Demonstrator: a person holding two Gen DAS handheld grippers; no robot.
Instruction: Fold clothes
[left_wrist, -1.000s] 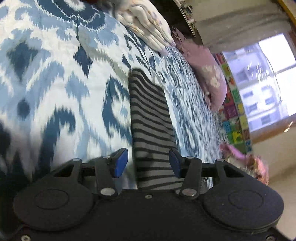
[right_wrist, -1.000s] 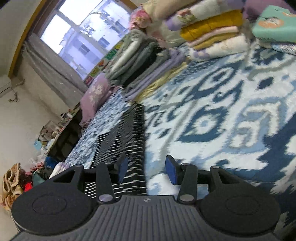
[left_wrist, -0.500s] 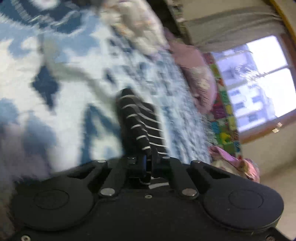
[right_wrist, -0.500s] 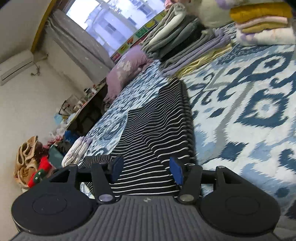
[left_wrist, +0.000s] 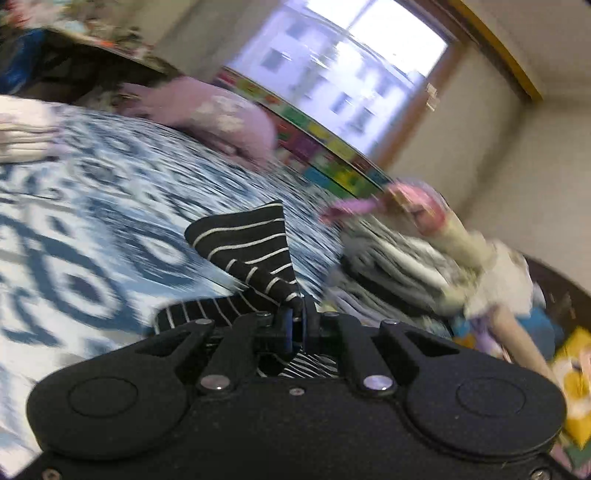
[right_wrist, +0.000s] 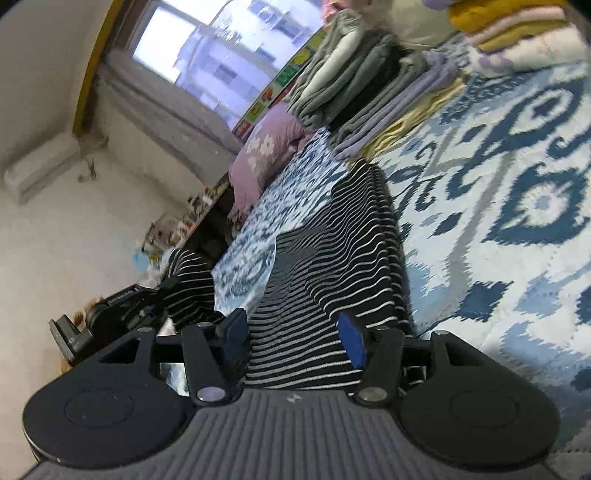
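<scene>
Striped garment (right_wrist: 343, 258), black knit with thin white lines, lies lengthwise on the blue-white patterned bedspread (right_wrist: 517, 206). My left gripper (left_wrist: 295, 326) is clamped on one corner (left_wrist: 255, 254), lifting it off the bed. My right gripper (right_wrist: 291, 338) is spread apart, straddling the near hem. Folded clothes stack (right_wrist: 354, 85) sits beyond, beside a purple pillow (right_wrist: 266, 155).
</scene>
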